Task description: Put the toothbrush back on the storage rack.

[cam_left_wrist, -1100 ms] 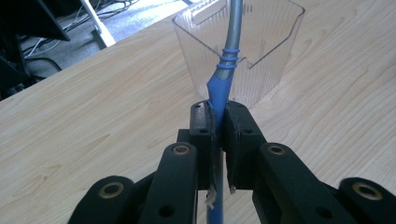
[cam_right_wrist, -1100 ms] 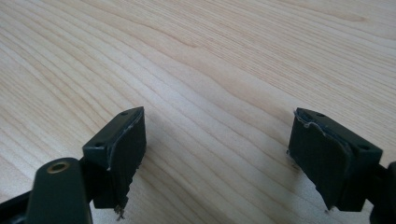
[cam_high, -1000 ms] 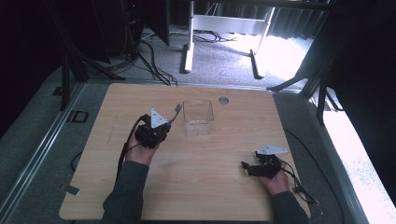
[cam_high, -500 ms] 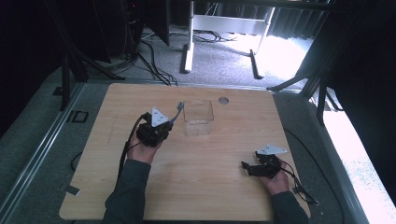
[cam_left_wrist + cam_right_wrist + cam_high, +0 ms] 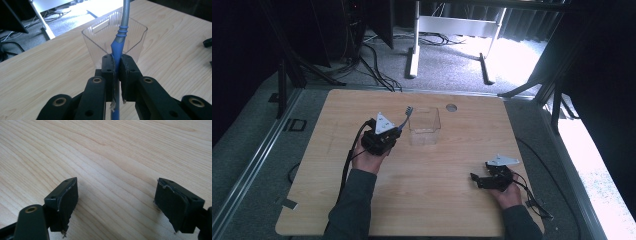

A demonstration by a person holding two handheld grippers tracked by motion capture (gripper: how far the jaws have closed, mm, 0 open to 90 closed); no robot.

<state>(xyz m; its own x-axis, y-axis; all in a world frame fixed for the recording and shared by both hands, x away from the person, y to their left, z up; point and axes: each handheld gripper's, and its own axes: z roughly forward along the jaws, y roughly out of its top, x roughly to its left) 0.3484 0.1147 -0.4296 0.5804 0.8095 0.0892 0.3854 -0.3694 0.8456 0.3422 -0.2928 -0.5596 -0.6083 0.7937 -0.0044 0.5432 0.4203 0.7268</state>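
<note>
My left gripper is shut on a toothbrush with a blue and grey handle. The brush slants up and forward, and its bristled head is at the near left rim of a clear ribbed plastic cup. The cup stands upright on the wooden table, just beyond the jaws. My right gripper rests low on the table near the front right. Its jaws stand wide apart, with only bare wood between them.
A round cable hole sits in the tabletop behind the cup. Cables trail from both grippers along the forearms. Beyond the far table edge are desk legs and floor cables. Open wood lies between the two hands.
</note>
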